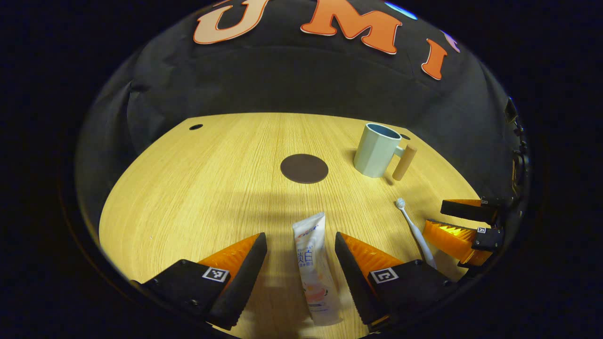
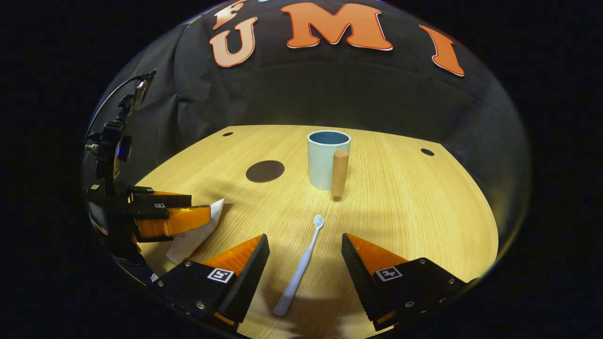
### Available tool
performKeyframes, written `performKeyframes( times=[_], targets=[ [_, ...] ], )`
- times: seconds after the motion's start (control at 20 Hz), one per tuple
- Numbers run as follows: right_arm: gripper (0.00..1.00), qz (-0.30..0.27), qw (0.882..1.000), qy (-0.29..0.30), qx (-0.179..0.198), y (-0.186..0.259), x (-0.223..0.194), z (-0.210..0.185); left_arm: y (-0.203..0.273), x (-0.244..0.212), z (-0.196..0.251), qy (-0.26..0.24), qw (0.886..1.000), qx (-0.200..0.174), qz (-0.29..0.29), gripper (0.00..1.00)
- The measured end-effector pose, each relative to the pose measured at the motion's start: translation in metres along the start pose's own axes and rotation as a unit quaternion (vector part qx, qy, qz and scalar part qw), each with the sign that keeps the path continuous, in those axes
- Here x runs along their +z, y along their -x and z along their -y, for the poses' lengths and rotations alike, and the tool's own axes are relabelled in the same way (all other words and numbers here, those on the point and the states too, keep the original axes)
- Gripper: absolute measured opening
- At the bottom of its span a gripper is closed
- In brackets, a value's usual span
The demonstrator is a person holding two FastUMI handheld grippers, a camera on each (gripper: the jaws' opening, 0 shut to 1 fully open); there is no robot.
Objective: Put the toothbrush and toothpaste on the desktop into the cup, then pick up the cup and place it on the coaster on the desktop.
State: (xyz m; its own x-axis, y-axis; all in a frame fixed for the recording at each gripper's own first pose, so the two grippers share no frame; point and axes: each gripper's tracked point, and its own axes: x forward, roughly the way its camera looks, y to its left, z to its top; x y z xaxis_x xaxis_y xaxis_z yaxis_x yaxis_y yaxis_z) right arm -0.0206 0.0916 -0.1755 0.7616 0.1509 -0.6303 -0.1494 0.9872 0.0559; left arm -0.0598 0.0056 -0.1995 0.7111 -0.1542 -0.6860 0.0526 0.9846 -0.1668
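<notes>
In the left gripper view a white toothpaste tube (image 1: 313, 268) lies flat on the wooden desktop between the spread fingers of my left gripper (image 1: 301, 245), which is open and not touching it. In the right gripper view a white toothbrush (image 2: 301, 266) lies between the fingers of my right gripper (image 2: 305, 249), also open, bristles pointing toward the cup. The pale blue cup (image 2: 326, 159) with a wooden handle (image 2: 339, 173) stands upright beyond it. A dark round coaster (image 1: 304, 168) lies left of the cup (image 1: 377, 149). The toothbrush (image 1: 417, 230) also shows at the right of the left gripper view.
The wooden desktop (image 2: 414, 212) ends at a curved front edge and meets the black cloth wall behind. Small dark holes (image 2: 427, 152) mark its far corners. In each view the other gripper shows at the side: right gripper (image 1: 464, 221), left gripper (image 2: 165, 212).
</notes>
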Motion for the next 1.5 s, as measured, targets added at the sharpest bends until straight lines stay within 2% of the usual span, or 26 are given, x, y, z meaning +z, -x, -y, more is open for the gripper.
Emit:
performKeyframes(
  times=[0.2, 0.3, 0.35, 0.4, 0.5, 0.55, 0.6, 0.7, 0.8, 0.9, 1.05, 1.25, 1.35, 1.4, 1.5],
  targets=[
    [0.87, -0.024, 1.000, 0.006, -0.008, -0.007, -0.010, 0.000, -0.014, -0.015, 0.003, 0.020, 0.999, -0.003, -0.026, 0.91],
    [0.83, -0.034, 0.999, 0.006, -0.013, -0.009, -0.015, 0.000, -0.016, -0.014, 0.002, 0.023, 0.999, -0.001, -0.027, 0.93],
    [0.78, -0.038, 0.999, 0.005, -0.014, -0.012, -0.016, -0.001, -0.018, -0.017, 0.001, 0.022, 0.999, 0.000, -0.030, 0.93],
    [0.81, -0.041, 0.999, 0.003, -0.015, -0.014, -0.018, -0.002, -0.016, -0.016, -0.002, 0.016, 0.999, 0.006, -0.033, 0.93],
    [0.75, -0.051, 0.999, 0.003, -0.018, -0.013, -0.023, -0.001, -0.014, -0.018, -0.001, 0.001, 0.999, 0.015, -0.039, 0.93],
    [0.74, -0.056, 0.998, 0.003, -0.020, -0.013, -0.025, -0.001, -0.015, -0.020, 0.000, -0.007, 0.999, 0.023, -0.038, 0.90],
    [0.71, -0.061, 0.998, 0.003, -0.023, -0.014, -0.027, -0.001, -0.014, -0.021, 0.001, -0.016, 0.999, 0.028, -0.042, 0.93],
    [0.66, -0.073, 0.997, 0.000, -0.031, -0.014, -0.031, 0.000, -0.015, -0.023, 0.003, -0.042, 0.997, 0.038, -0.047, 0.83],
    [0.63, -0.084, 0.996, -0.005, -0.037, -0.014, -0.032, 0.001, -0.017, -0.022, 0.008, -0.050, 0.997, 0.035, -0.046, 0.83],
    [0.60, -0.095, 0.994, -0.005, -0.045, -0.013, -0.035, 0.002, -0.016, -0.023, 0.009, -0.054, 0.997, 0.038, -0.049, 0.71],
    [0.55, -0.105, 0.994, -0.009, -0.042, -0.015, -0.036, -0.003, -0.018, -0.024, 0.009, -0.051, 0.997, 0.039, -0.052, 0.72],
    [0.40, -0.121, 0.991, -0.008, -0.047, -0.019, -0.035, -0.001, -0.017, -0.024, 0.009, -0.046, 0.996, 0.043, -0.056, 0.70],
    [0.30, -0.125, 0.991, -0.014, -0.053, -0.021, -0.035, 0.000, -0.019, -0.023, 0.009, -0.046, 0.996, 0.045, -0.060, 0.57],
    [0.23, -0.125, 0.991, -0.016, -0.050, -0.021, -0.034, 0.000, -0.019, -0.022, 0.009, -0.045, 0.996, 0.045, -0.063, 0.55],
    [0.16, -0.123, 0.991, -0.017, -0.046, -0.023, -0.031, 0.000, -0.020, -0.023, 0.009, -0.036, 0.996, 0.047, -0.064, 0.55]
  ],
)
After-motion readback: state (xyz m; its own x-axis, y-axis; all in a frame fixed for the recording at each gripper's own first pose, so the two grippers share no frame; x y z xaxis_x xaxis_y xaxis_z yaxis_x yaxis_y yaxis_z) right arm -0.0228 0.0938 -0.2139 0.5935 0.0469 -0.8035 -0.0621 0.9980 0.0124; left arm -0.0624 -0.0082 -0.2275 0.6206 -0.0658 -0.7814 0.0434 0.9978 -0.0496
